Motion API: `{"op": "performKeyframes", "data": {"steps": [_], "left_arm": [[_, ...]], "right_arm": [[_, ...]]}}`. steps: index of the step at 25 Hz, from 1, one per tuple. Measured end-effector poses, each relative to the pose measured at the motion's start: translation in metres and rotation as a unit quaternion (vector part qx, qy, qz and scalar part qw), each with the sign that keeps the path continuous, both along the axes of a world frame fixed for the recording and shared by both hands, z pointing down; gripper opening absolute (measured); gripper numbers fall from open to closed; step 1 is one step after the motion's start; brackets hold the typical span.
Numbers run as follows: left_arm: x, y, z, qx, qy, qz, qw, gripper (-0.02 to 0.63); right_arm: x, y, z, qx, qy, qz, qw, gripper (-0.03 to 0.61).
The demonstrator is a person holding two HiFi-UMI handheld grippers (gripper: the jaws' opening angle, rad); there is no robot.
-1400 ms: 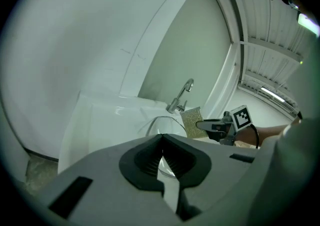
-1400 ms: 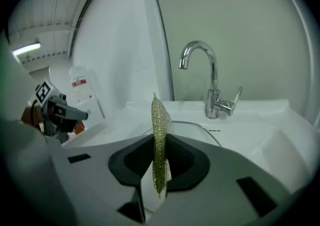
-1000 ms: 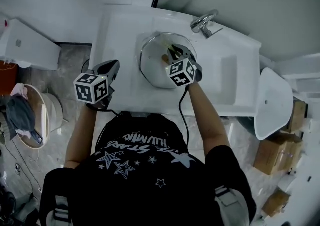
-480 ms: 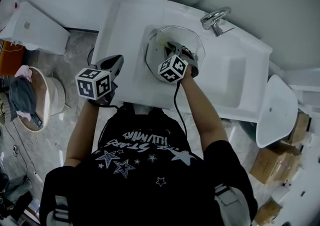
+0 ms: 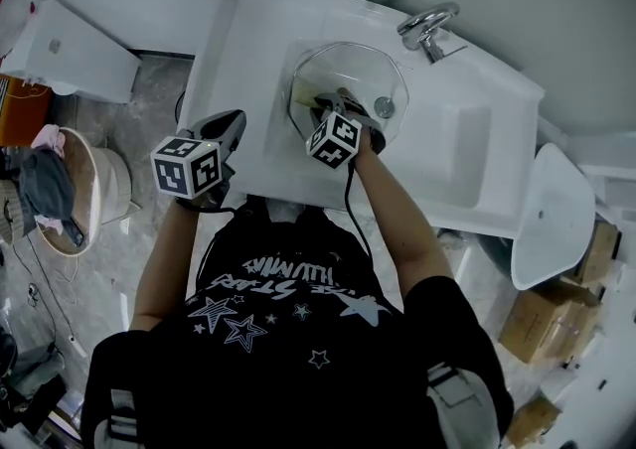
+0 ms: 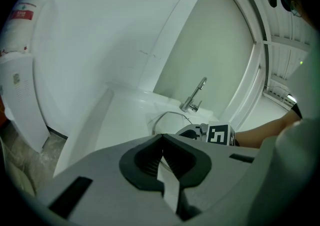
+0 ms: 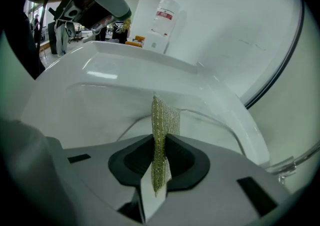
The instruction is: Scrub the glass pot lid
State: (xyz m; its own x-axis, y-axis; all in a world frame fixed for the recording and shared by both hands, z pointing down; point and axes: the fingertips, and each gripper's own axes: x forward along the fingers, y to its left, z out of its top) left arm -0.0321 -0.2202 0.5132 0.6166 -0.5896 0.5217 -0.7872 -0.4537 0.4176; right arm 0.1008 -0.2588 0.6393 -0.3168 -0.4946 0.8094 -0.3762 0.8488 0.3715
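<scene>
Scrubbing calls for the right gripper [image 5: 343, 105], jaws clamped on the green mesh cloth [image 7: 160, 120], to press it flat across the glass lid [image 5: 370, 68] lying in the sink [image 5: 459, 144], while the left gripper [image 5: 229, 127], closed on nothing, hangs well apart.

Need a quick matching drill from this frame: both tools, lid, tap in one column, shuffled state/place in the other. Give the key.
Things:
1. left tool
2. right tool
3. lid
4. tap

States/places:
A. chrome, beyond the lid, by the wall
B. shut on a green scourer
C. shut, nothing in it, off to the side of the basin
D. clear glass, under the right tool

Pairs: 1-C, 2-B, 3-D, 4-A
</scene>
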Motion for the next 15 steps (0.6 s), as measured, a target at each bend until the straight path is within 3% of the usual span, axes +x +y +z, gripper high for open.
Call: {"op": "performKeyframes", "data": {"steps": [8,15], "left_arm": [[0.002,0.009,0.002,-0.004,0.007,-0.006,0.9999,0.009],[0.005,0.009,0.000,-0.003,0.013,-0.008,0.9999,0.009]], "right_arm": [[-0.003,0.049,0.027,-0.098,0.019,-0.058,0.993,0.067],[-0.003,0.079,0.035,-0.164,0.019,-0.071,0.984,0.069]]}}
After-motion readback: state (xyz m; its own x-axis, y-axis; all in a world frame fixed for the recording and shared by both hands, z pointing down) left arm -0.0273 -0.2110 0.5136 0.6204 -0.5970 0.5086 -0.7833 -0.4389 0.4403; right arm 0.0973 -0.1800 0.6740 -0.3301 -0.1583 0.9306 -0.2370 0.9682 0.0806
